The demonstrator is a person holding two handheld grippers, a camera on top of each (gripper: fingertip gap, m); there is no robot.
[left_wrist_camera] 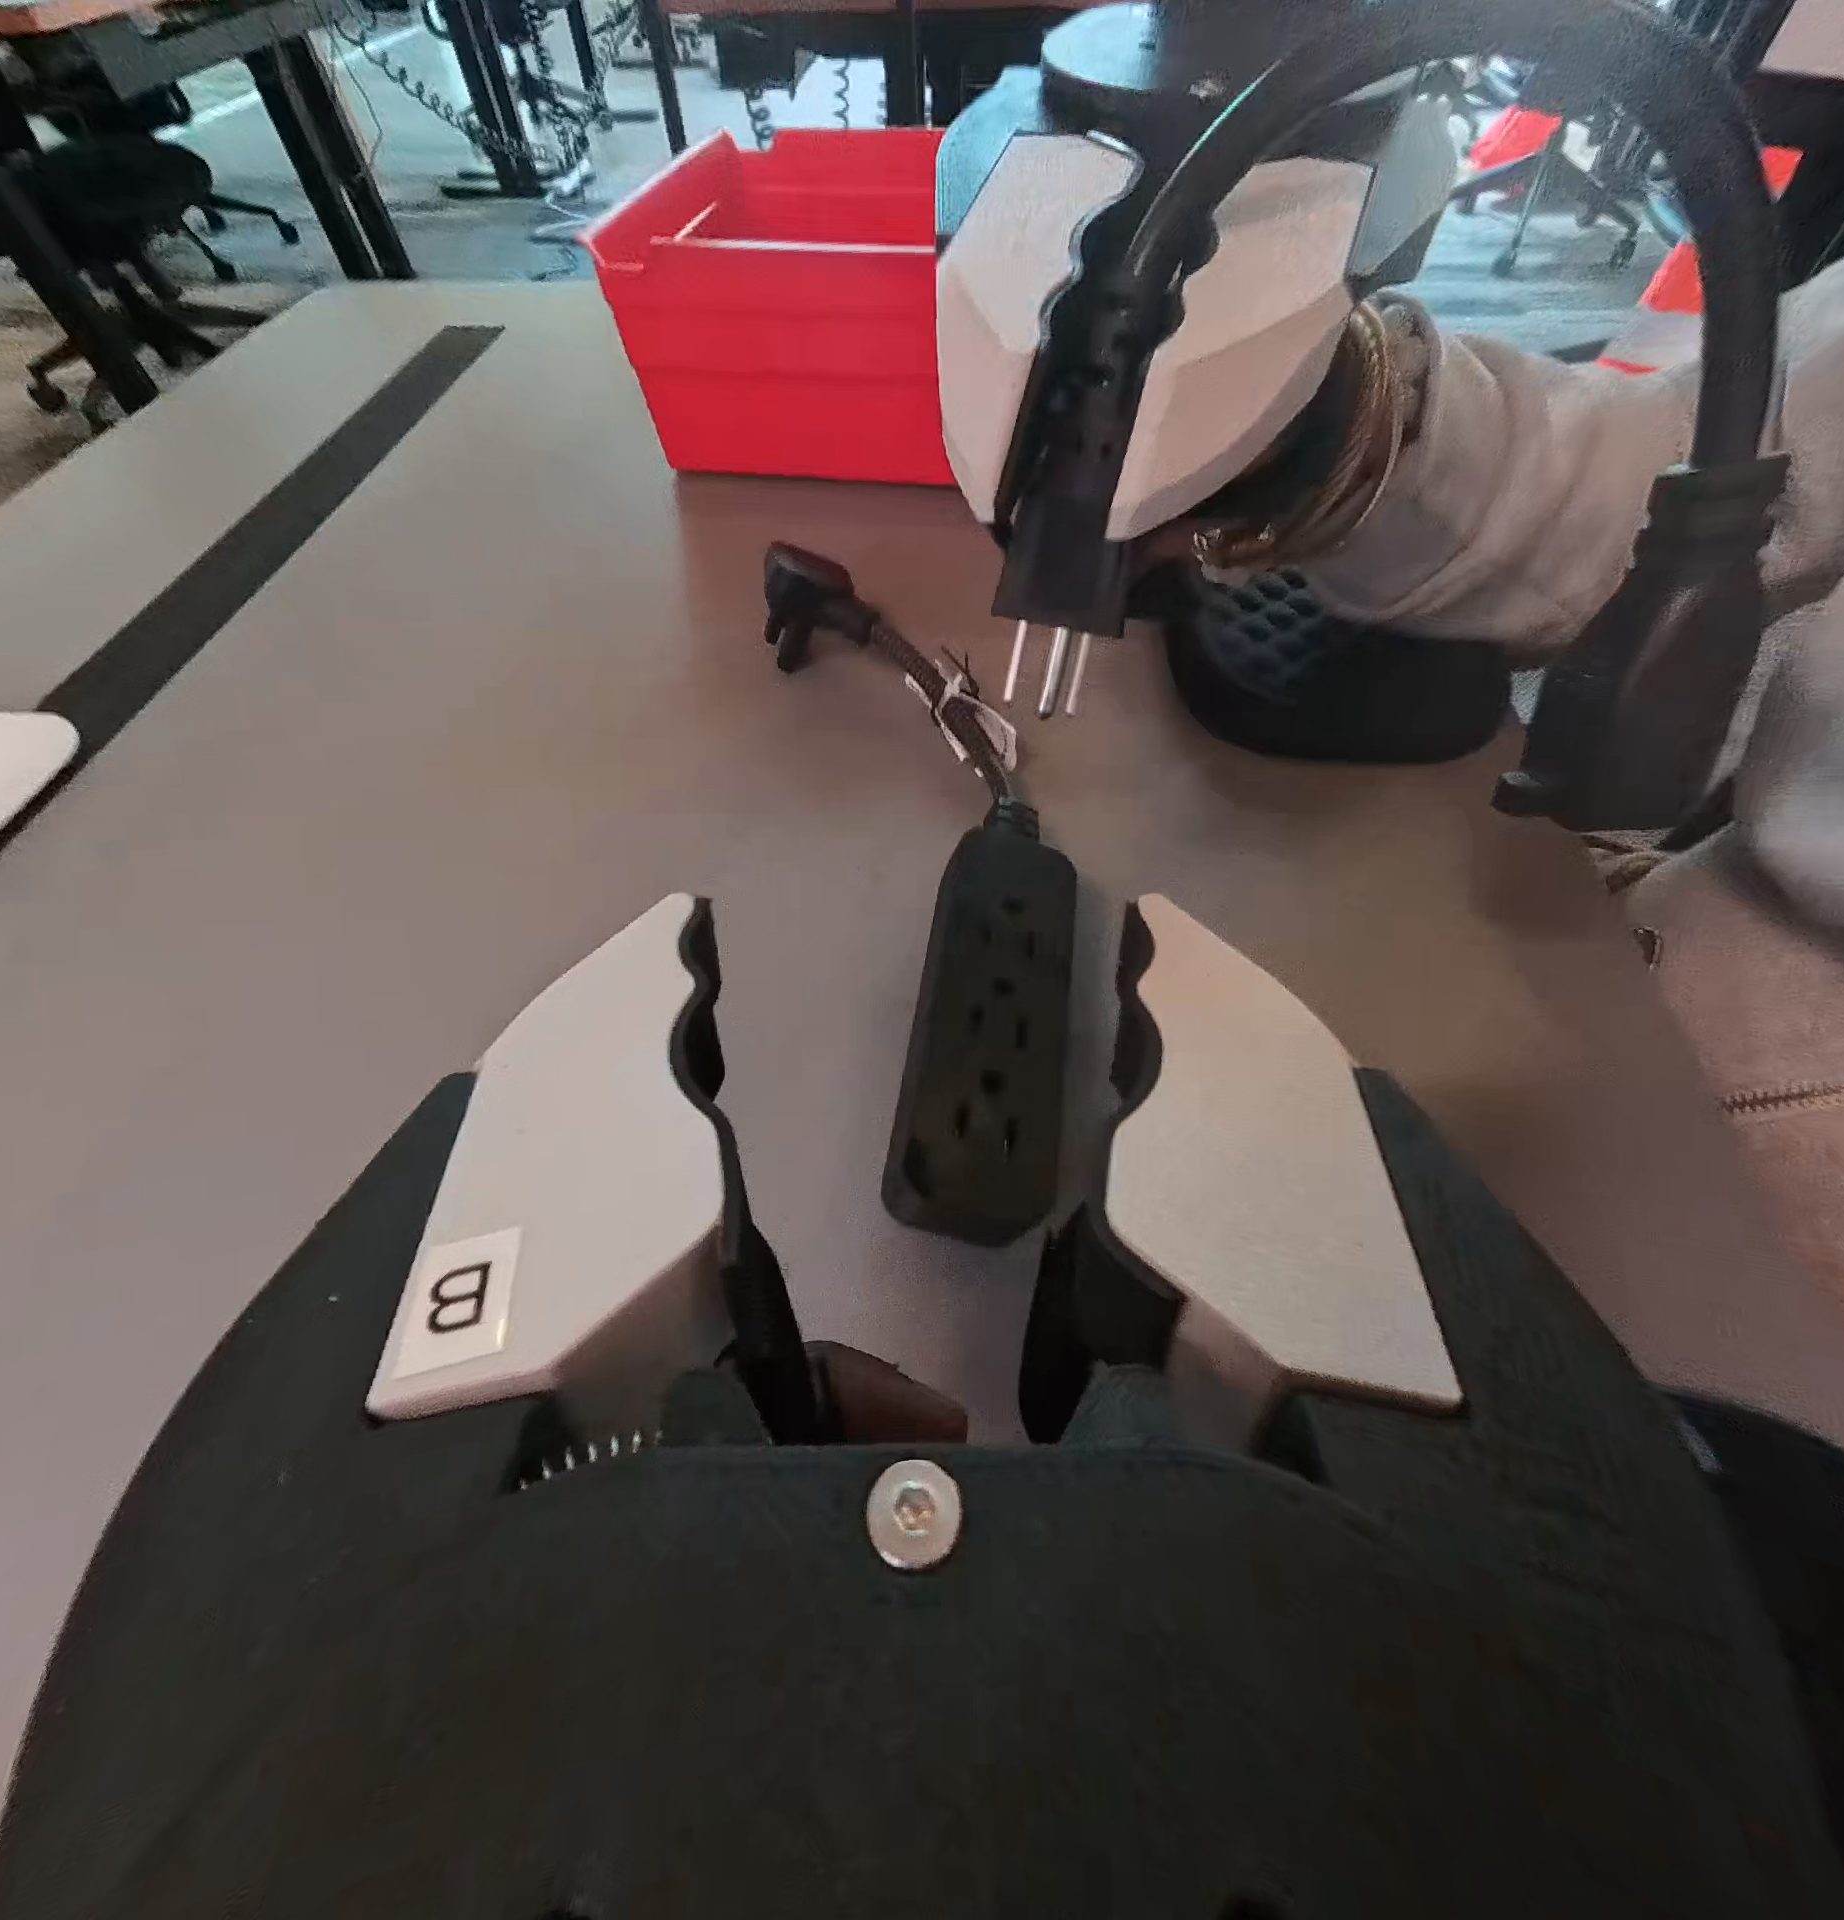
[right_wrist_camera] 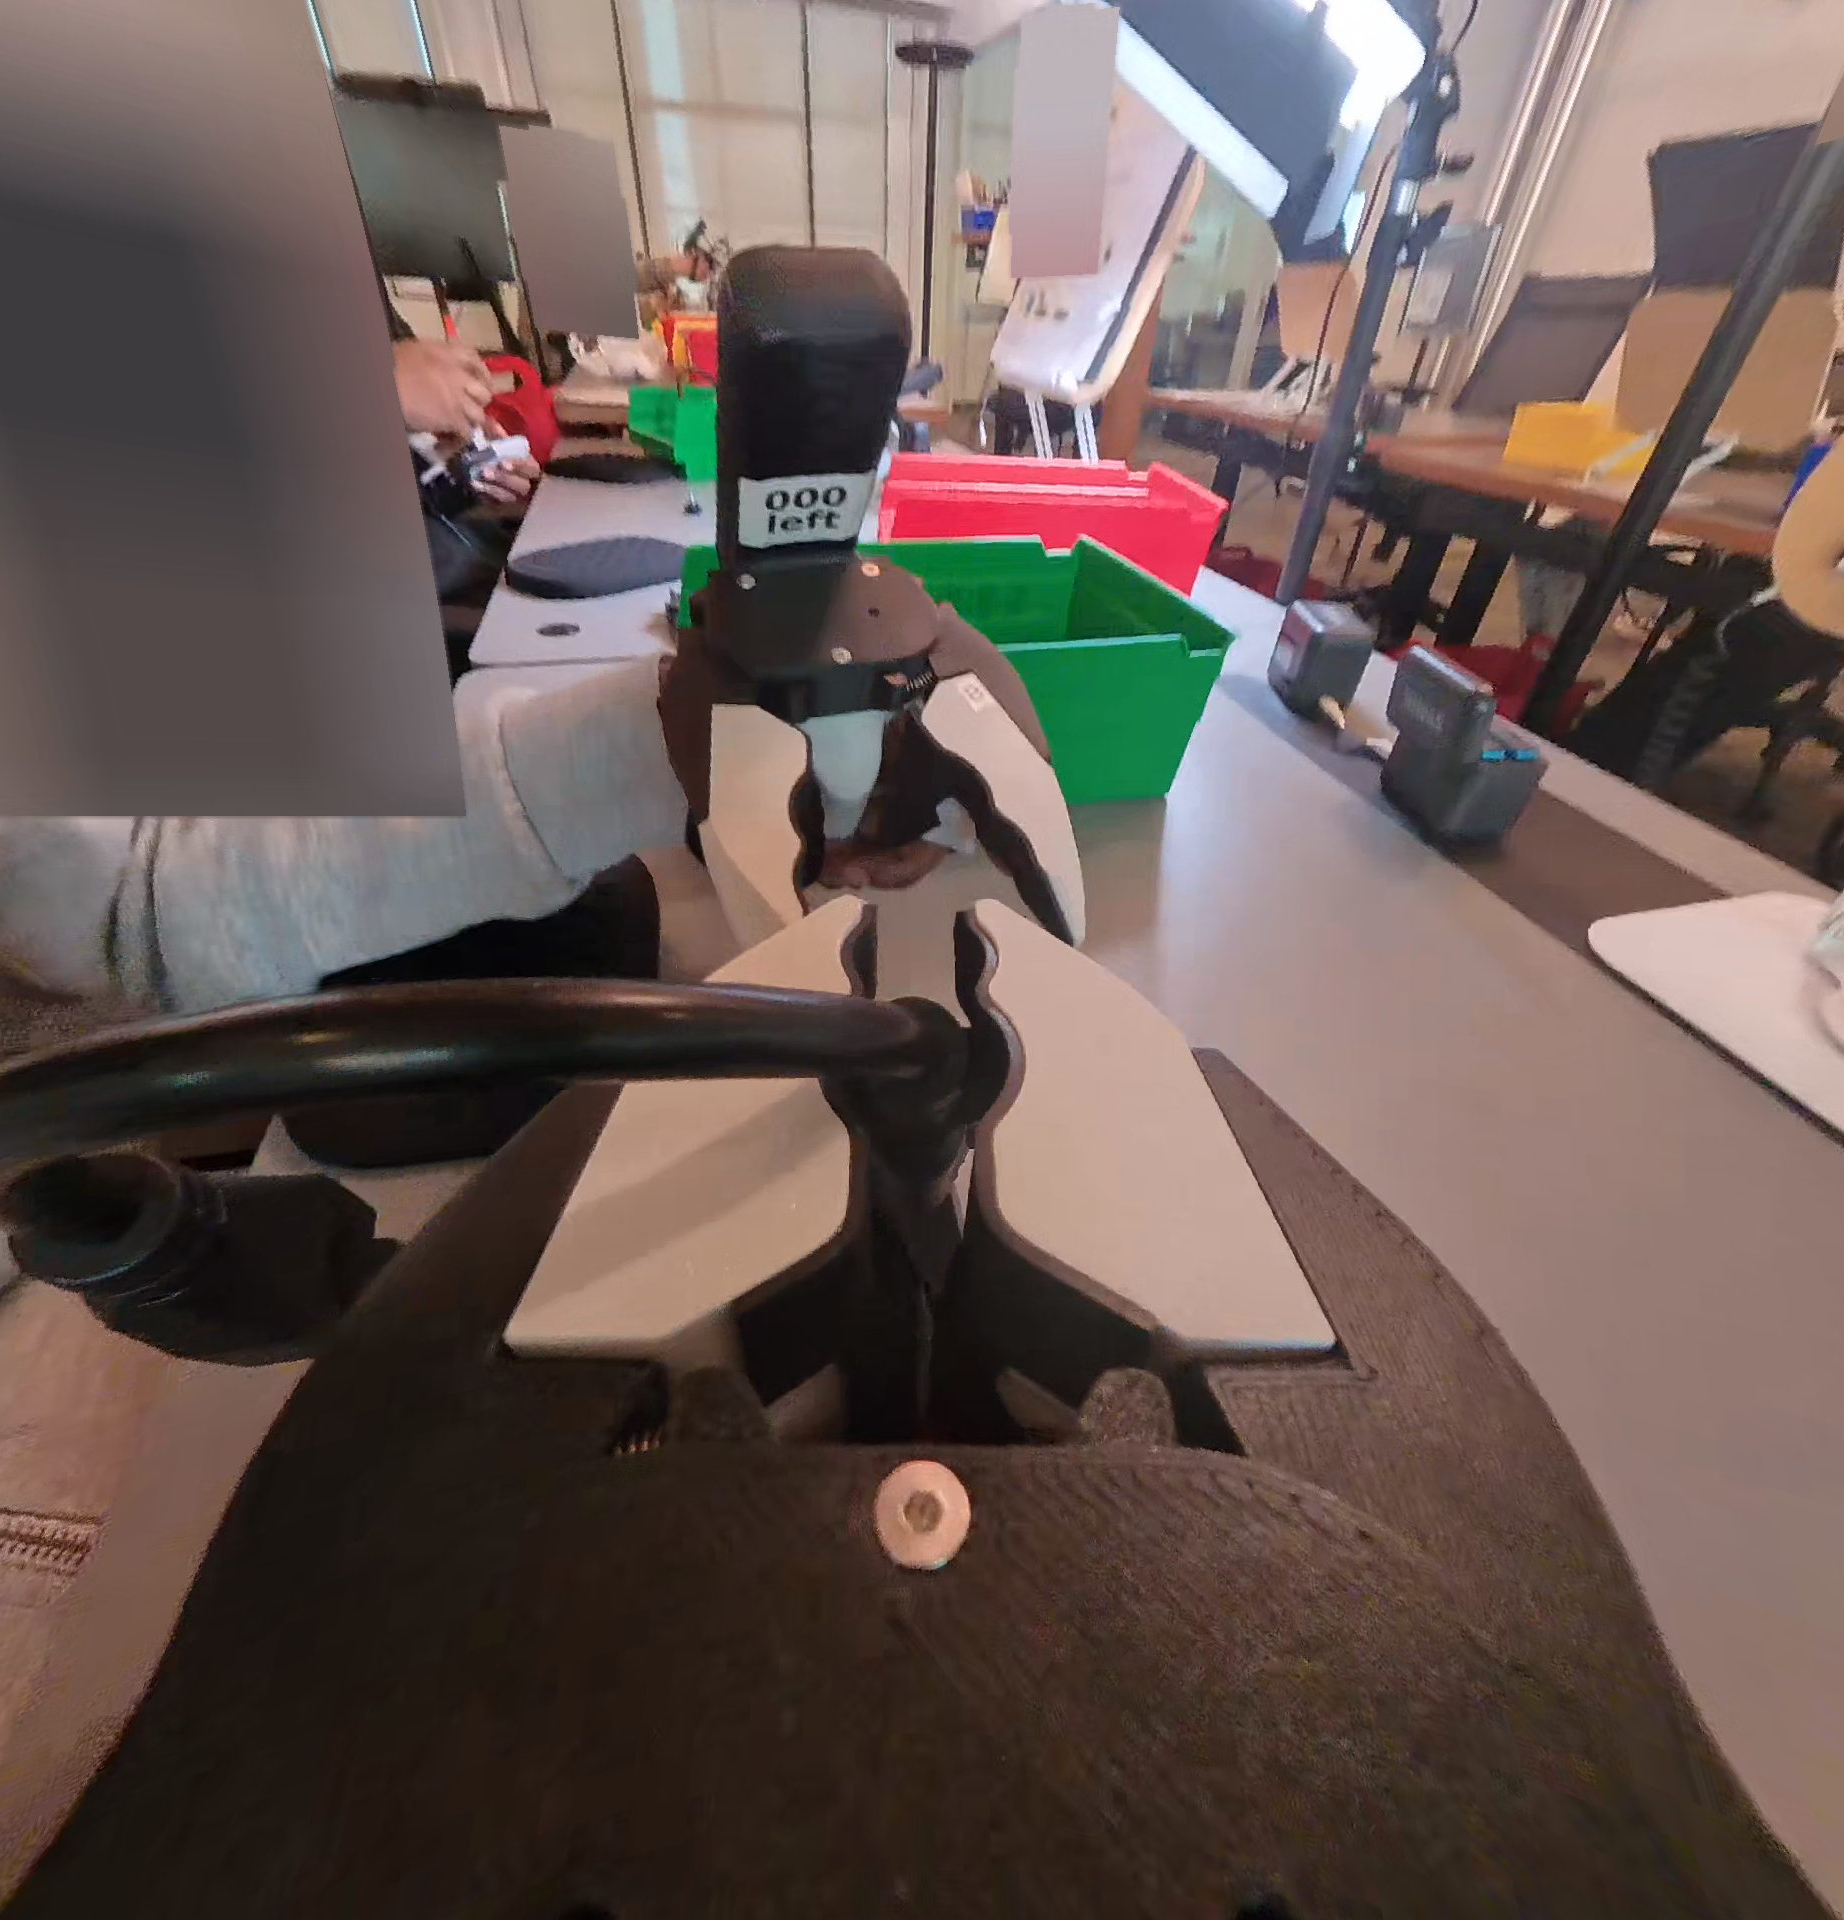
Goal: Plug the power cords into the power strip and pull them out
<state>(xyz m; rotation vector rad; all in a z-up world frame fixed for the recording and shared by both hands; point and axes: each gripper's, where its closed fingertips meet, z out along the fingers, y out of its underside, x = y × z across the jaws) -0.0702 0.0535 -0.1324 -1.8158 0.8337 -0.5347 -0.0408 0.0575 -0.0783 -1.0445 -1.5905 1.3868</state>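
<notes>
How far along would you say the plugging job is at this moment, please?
Done: the right tongs have gripped a black plug, prongs pointing down, above the table. In hand: carrying it toward the power strip, which the open left tongs straddle without clamping. Left: every visible socket is empty, so all plugging in and pulling out remains.

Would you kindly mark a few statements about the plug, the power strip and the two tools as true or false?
1. The right tool grips a black three-prong plug, prongs pointing down. True.
2. That plug is already seated in the power strip. False: it hangs in the air above the table, beyond the strip's cord end.
3. The left tool is open, its fingers on either side of the strip. True.
4. The bin behind the strip in the left wrist view is blue. False: the bin is red.
5. The power strip's outlets are all empty. True.
</notes>
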